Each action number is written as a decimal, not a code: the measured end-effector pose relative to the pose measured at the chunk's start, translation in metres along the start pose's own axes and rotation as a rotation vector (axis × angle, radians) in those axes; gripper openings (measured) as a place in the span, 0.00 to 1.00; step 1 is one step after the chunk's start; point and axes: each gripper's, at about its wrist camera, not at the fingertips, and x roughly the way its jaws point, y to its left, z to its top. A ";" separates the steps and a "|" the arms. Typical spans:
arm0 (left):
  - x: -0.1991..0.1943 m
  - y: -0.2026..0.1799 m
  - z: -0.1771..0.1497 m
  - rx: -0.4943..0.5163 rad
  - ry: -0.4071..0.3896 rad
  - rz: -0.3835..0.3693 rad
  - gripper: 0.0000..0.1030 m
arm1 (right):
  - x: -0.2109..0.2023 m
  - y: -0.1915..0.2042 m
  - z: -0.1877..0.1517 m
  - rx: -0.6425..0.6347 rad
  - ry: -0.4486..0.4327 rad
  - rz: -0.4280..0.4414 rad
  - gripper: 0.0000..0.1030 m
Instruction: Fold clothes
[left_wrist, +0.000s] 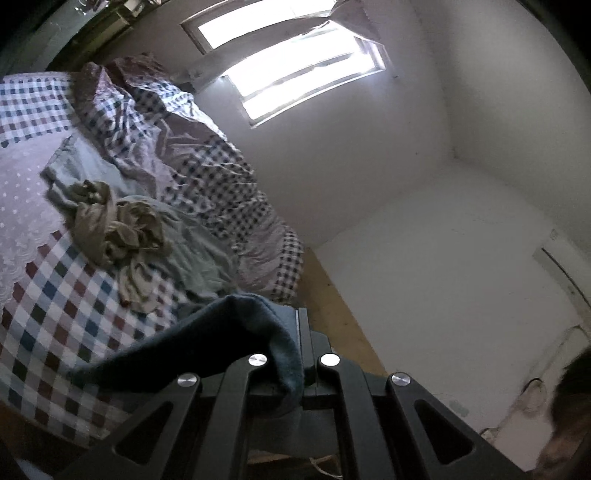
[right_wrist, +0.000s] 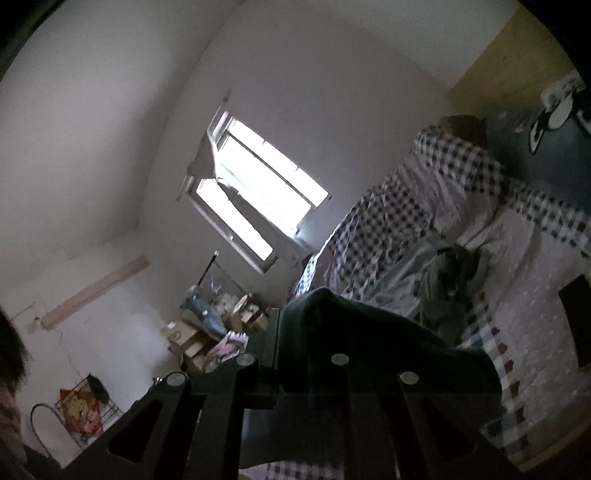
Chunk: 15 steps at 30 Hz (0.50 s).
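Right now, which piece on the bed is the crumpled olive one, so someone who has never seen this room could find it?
Start at the bed with the checked bedspread below the bright window. On it lies a pale grey-green garment, spread fairly flat. The olive-brown garment sits on top of that, and it is the only bunched, knotted-looking heap there.

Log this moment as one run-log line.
step: lift garment | left gripper: shut on dark garment | right gripper: shut on it | bed: olive and grey clothes unfolded
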 end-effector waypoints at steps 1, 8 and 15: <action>0.000 -0.002 0.004 -0.026 0.010 -0.007 0.00 | -0.003 0.003 0.004 0.008 -0.008 -0.012 0.09; 0.044 0.022 0.037 -0.148 0.081 0.041 0.00 | 0.026 -0.020 0.024 0.021 0.015 -0.124 0.09; 0.143 0.104 0.063 -0.208 0.172 0.222 0.00 | 0.114 -0.114 0.018 0.073 0.146 -0.282 0.09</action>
